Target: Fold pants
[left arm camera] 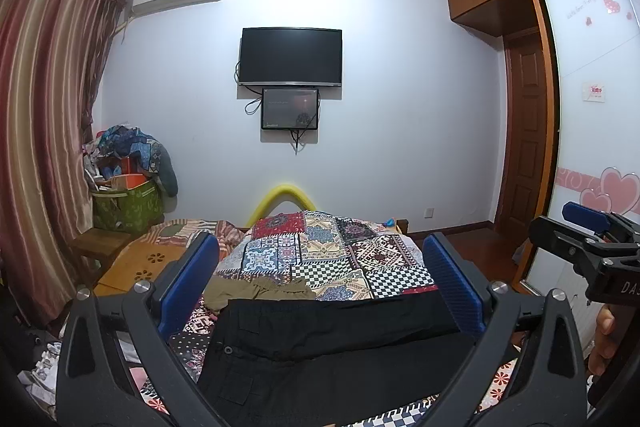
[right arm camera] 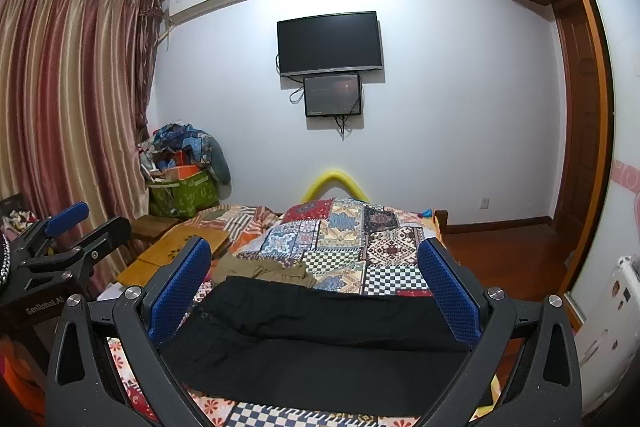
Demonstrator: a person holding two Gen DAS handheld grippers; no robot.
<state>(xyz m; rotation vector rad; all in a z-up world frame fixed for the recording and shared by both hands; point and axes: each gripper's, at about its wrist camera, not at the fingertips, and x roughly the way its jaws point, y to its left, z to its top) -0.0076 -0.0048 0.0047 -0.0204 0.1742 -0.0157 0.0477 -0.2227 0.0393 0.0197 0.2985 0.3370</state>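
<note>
Black pants (left arm camera: 332, 343) lie flat across the near end of the bed, waistband to the left with a button; they also show in the right wrist view (right arm camera: 320, 335). My left gripper (left arm camera: 320, 263) is open and empty, held above the pants, its blue pads (left arm camera: 188, 283) wide apart. My right gripper (right arm camera: 316, 263) is open and empty too, above the pants. Each gripper shows from the side in the other's view, the right one (left arm camera: 588, 227) and the left one (right arm camera: 68, 223).
Olive-brown garment (left arm camera: 260, 291) lies just beyond the pants on the patchwork bedspread (left arm camera: 328, 251). A wooden board (left arm camera: 140, 263) rests at the bed's left. A green bag of clutter (left arm camera: 124, 203) stands by the curtain. Wardrobe (left arm camera: 592, 107) at right.
</note>
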